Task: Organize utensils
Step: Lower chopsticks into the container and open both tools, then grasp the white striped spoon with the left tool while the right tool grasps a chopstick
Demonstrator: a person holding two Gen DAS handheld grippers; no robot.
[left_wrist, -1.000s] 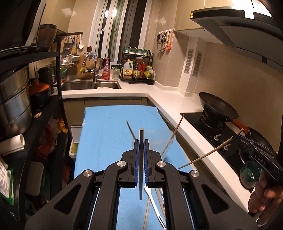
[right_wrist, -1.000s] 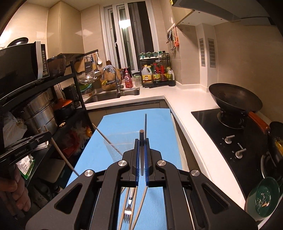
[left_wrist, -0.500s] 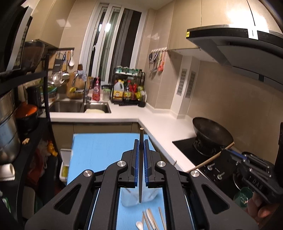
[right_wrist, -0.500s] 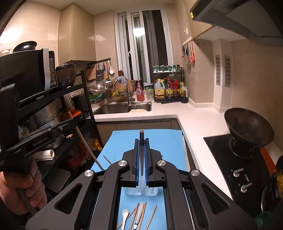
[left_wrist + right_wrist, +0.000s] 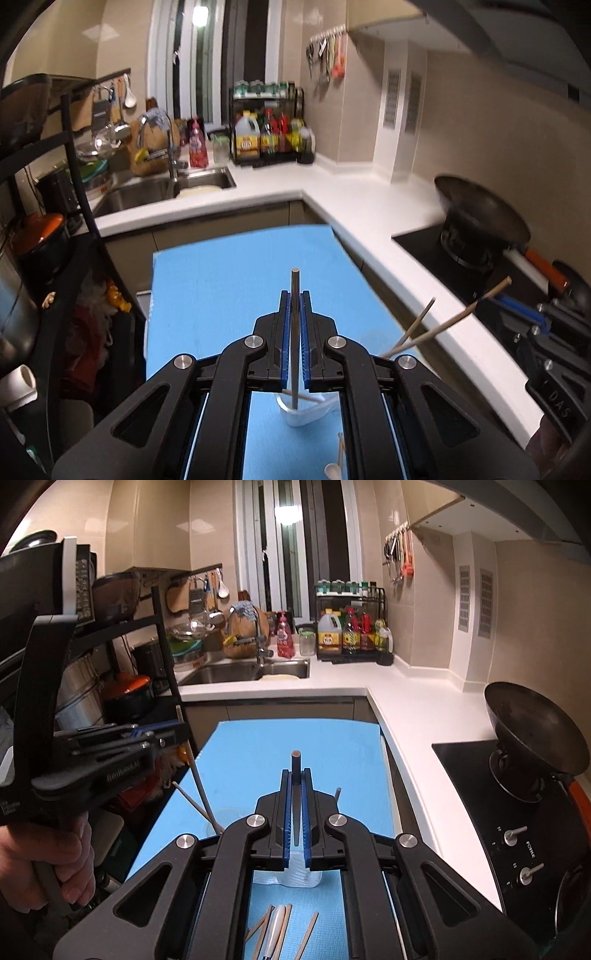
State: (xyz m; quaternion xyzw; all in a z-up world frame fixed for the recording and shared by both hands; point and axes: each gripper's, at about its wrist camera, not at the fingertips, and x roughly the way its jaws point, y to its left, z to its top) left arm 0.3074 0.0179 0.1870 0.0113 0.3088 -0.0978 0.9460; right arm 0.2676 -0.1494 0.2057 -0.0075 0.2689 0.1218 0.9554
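While both tilt downward over the clear cup, the left tool pinches a grey chopstick; the right tool pinches a dark chopstick; the stove reads "FOTILE".

A: The blue mat looks matt and a bit foamy. The chopsticks lying on it are plain pale wood.

B: The cup is clear, ribbed plastic. The rod in the left gripper looks like dull brushed metal.

A: Both grippers are matt black plastic with shiny metal screws; the right gripper has blue ridged pads.

B: The white table is smooth and glossy, and the wok is dark, dull metal.
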